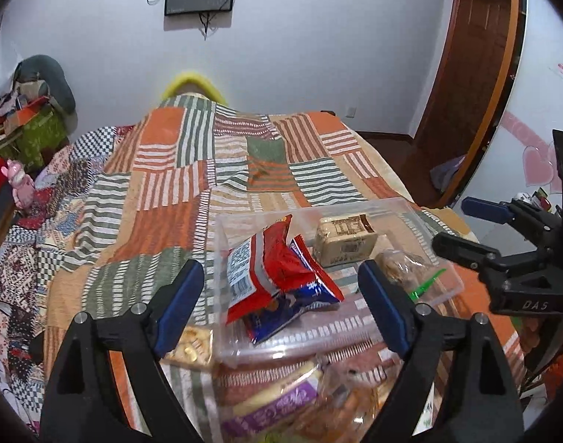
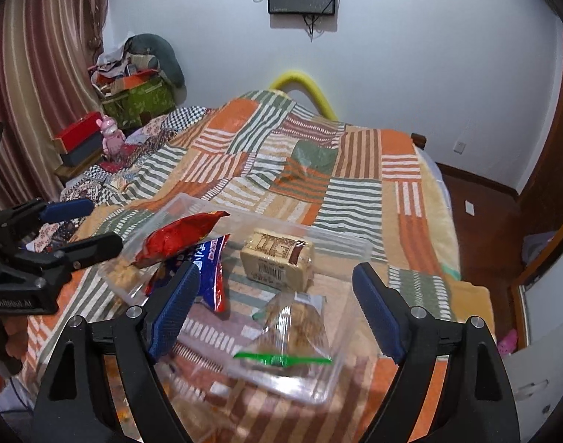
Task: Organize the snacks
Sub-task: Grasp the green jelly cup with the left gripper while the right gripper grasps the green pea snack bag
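Bed, patchwork quilt (image 2: 355,192) in orange, green and cream stripes, serving as the work surface; on it one clear plastic tray (image 2: 193,203), shallow, the collecting place for the snacks. Contents of tray: red crisp packet (image 1: 277,254) leaning upright against a blue-and-red packet (image 1: 300,295) at the tray's left end, probably propped as dropped rather than laid flat; cream wrapped biscuit block (image 2: 277,258) with brown label, lying flat near the far wall; clear bag of brown baked pieces (image 2: 300,325) with green seal strip, toward the right wrist camera. Outside the tray, nearest the left wrist camera: loose packets still to sort, among them a purple-labelled packet (image 1: 277,402) and a yellowish cracker pack (image 1: 189,347), blurred. Left tool (image 1: 277,295): blue pads spread wide, nothing pinched, red packet framed between but untouched. Right tool (image 2: 276,310): likewise spread, empty, above the bag. Judgement: sorting partly done, both tools free for the next item
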The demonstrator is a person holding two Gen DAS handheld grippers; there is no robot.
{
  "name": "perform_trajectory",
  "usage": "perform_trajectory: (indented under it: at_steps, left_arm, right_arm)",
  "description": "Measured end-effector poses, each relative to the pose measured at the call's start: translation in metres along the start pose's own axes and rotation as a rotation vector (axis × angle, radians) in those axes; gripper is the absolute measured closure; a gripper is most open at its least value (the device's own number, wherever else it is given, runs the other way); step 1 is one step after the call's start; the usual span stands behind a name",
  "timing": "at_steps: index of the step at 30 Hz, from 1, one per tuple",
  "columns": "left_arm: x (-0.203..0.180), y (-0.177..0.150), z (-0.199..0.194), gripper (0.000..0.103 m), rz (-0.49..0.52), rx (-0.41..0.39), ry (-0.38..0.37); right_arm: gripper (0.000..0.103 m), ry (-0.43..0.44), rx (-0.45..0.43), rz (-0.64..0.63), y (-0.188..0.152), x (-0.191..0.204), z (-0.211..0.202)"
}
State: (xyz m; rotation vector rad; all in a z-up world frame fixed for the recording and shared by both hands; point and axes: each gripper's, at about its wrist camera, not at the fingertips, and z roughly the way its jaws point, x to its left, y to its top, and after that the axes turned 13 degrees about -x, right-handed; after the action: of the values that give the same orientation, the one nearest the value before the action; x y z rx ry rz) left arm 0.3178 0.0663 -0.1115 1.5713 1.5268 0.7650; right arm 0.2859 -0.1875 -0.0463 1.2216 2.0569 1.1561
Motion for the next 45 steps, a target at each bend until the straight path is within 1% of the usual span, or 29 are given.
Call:
perform_trajectory:
  at_steps: [7,10,14,21,25,31,34,37,39,42,44,45]
  left_arm:
    - [0.004,-0.017,-0.038,0.013,0.022,0.001,0.035]
    - [0.007,-0.034,-0.048,0.013,0.026,0.025,0.058]
    - [0.014,-0.055,-0.058,0.012,-0.001,0.065,0.069]
    - [0.018,-0.097,-0.069,0.013,-0.033,0.134,0.074]
    - [0.017,-0.119,-0.073,0.013,-0.036,0.171,0.066]
    - [0.011,-0.152,-0.071,0.013,-0.043,0.224,0.061]
    - [0.004,-0.163,-0.064,0.013,-0.017,0.25,0.054]
    - [0.001,-0.166,-0.056,0.013,-0.01,0.255,0.046]
    - [0.0,-0.166,-0.051,0.015,-0.019,0.254,0.04]
    - [0.0,-0.164,-0.043,0.023,-0.028,0.244,0.032]
    - [0.0,-0.163,-0.038,0.026,-0.033,0.24,0.033]
    - [0.0,-0.162,-0.035,0.03,-0.035,0.239,0.033]
  right_arm:
    - [0.018,-0.009,-0.035,-0.005,-0.008,0.006,-0.033]
    - [0.018,-0.019,-0.039,-0.012,-0.015,0.007,-0.044]
    - [0.017,-0.037,-0.035,-0.02,-0.028,0.01,-0.057]
    - [0.017,-0.042,-0.007,0.029,-0.057,0.007,-0.073]
    - [0.017,-0.052,0.026,0.058,-0.079,0.007,-0.078]
    - [0.017,-0.067,0.109,0.09,-0.115,0.006,-0.072]
    - [0.017,-0.067,0.15,0.125,-0.131,0.001,-0.07]
    - [0.017,-0.067,0.175,0.16,-0.139,-0.005,-0.067]
    - [0.017,-0.065,0.184,0.175,-0.143,-0.009,-0.068]
    - [0.017,-0.055,0.192,0.188,-0.146,-0.01,-0.066]
    - [0.017,-0.041,0.198,0.188,-0.147,-0.008,-0.064]
    - [0.017,-0.041,0.198,0.176,-0.147,-0.006,-0.064]
